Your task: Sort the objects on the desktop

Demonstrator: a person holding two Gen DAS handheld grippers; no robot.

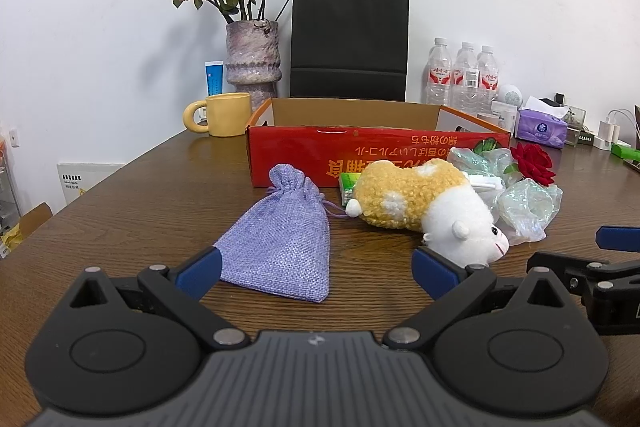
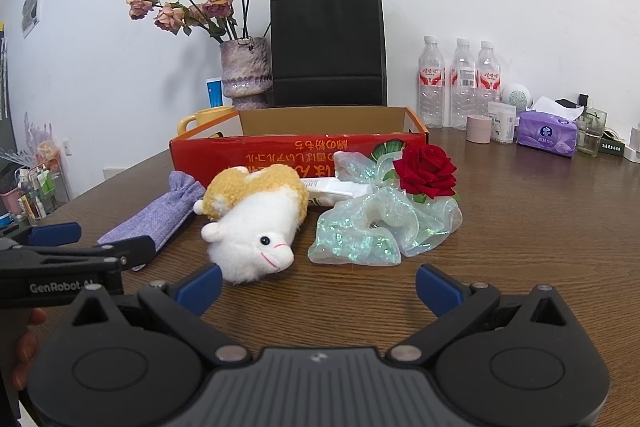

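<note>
Left wrist view
Left hand-held gripper (image 1: pixel 316 269): fingers spread apart, holding nothing, low over the counter (image 1: pixel 132 211).
Lilac drawstring pouch (image 1: pixel 280 239): lies flat between the fingers and just ahead of them, well in from the counter's edges; long axis runs away from the camera, gathered neck pointing at the red cardboard box (image 1: pixel 360 151).
Plush toy (image 1: pixel 424 211): on its side right of the pouch, white head beside the right fingertip, tail toward the pouch's cord.
Risk: I judge that closing here could snag the plush head along with the pouch, since the right finger sits almost against it; the limp fabric may also fold and slip.

Right wrist view
Right hand-held gripper (image 2: pixel 318 285): fingers apart, empty, hovering above bare counter (image 2: pixel 520 227).
Plush toy (image 2: pixel 256 223): long axis diagonal, snout pointing toward the camera and slightly right, just beyond the left fingertip.
Iridescent ribbon bow (image 2: pixel 376 223): just right of the plush, with a red rose (image 2: pixel 426 171) resting on its far side.
White tube (image 2: pixel 332 187): partly hidden behind plush and bow, lying crosswise before the box.
Risk: the other gripper (image 2: pixel 80 251) sits close on the left; both reaching inward could collide, and dragging the bow may tip the rose.
</note>
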